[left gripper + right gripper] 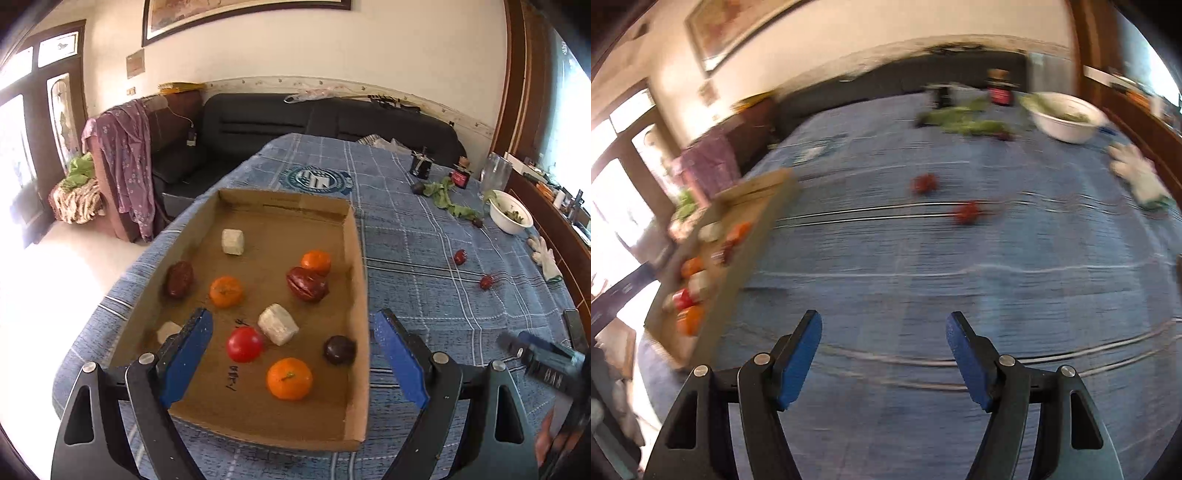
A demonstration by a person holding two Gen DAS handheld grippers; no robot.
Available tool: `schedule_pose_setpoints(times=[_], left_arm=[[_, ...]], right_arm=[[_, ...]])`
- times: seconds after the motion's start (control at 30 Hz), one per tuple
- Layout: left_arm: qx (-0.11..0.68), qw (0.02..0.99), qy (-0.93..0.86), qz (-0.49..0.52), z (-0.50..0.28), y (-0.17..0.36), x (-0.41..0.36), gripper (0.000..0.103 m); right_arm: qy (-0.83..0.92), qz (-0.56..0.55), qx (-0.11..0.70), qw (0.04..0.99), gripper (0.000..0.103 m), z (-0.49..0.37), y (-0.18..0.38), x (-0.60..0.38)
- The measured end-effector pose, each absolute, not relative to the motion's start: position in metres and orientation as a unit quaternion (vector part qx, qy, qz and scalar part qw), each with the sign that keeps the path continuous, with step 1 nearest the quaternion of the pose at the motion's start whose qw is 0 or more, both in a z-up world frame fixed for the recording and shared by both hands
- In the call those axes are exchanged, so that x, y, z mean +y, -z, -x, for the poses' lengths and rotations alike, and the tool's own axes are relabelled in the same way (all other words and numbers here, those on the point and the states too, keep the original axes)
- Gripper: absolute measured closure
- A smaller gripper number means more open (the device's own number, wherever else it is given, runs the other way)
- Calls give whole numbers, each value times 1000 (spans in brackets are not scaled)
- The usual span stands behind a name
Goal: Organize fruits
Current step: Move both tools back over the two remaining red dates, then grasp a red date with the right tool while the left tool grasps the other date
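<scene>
A shallow cardboard tray point(356, 258) lies on the blue checked cloth. It holds three oranges point(289, 378), a red tomato point(244, 344), a dark plum point(340, 349), two brown-red dates point(306, 284) and pale blocks point(277, 324). My left gripper point(292, 315) hangs open above the tray's near end, gripping nothing. Two small red fruits point(924, 183) point(967, 212) lie on the bare cloth to the right of the tray point(731, 266). The right wrist view is blurred. My right gripper point(883, 317) stands open over the cloth, short of them, with nothing between its fingers.
At the far right stand a white bowl point(511, 214), leafy greens point(448, 199), a glass jar point(495, 173), a small dark jar point(460, 177) and a white glove point(546, 256). A phone point(574, 328) lies by the right edge. A black sofa point(258, 122) sits beyond the table.
</scene>
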State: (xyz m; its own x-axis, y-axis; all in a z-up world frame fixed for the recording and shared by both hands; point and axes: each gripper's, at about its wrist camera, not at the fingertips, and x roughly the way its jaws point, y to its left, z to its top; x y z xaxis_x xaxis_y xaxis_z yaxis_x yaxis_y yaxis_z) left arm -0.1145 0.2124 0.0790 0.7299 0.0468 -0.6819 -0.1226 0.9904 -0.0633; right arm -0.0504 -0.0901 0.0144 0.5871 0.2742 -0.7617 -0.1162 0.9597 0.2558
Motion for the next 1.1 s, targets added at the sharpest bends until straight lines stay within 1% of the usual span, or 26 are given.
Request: schedule_pose_setpoints(times=[0.17, 0.23, 0.27, 0.3, 0.43, 0.53, 0.7, 0.83, 0.97, 1.1], left_arm=[[370, 927, -22, 56, 110, -78, 201, 14], [372, 926, -15, 54, 109, -77, 196, 14], [373, 926, -13, 53, 109, -77, 194, 15], [373, 926, -12, 52, 107, -76, 193, 15], [385, 922, -12, 41, 102, -76, 187, 14], [376, 925, -23, 44, 105, -81, 192, 14], [377, 924, -25, 59, 100, -79, 194, 15], [383, 921, -8, 64, 95, -79, 185, 14], [369, 927, 0, 63, 97, -81, 176, 15], [390, 919, 12, 56, 86, -70, 164, 15]], right_arm=[[-78, -94, 437, 891, 29, 27, -16, -124], [-66, -77, 431, 897, 33, 13, -16, -126], [-65, -74, 433, 896, 37, 4, -15, -126], [-66, -75, 436, 895, 37, -4, -14, -126], [-72, -75, 427, 898, 37, -24, -15, -123], [-76, -75, 415, 904, 37, -32, -12, -120], [-78, -101, 397, 909, 37, -34, -4, -128], [-86, -110, 399, 906, 37, -34, -2, -132], [-96, -110, 402, 904, 38, -35, 0, -131], [-94, -112, 409, 901, 38, -40, 3, -132]])
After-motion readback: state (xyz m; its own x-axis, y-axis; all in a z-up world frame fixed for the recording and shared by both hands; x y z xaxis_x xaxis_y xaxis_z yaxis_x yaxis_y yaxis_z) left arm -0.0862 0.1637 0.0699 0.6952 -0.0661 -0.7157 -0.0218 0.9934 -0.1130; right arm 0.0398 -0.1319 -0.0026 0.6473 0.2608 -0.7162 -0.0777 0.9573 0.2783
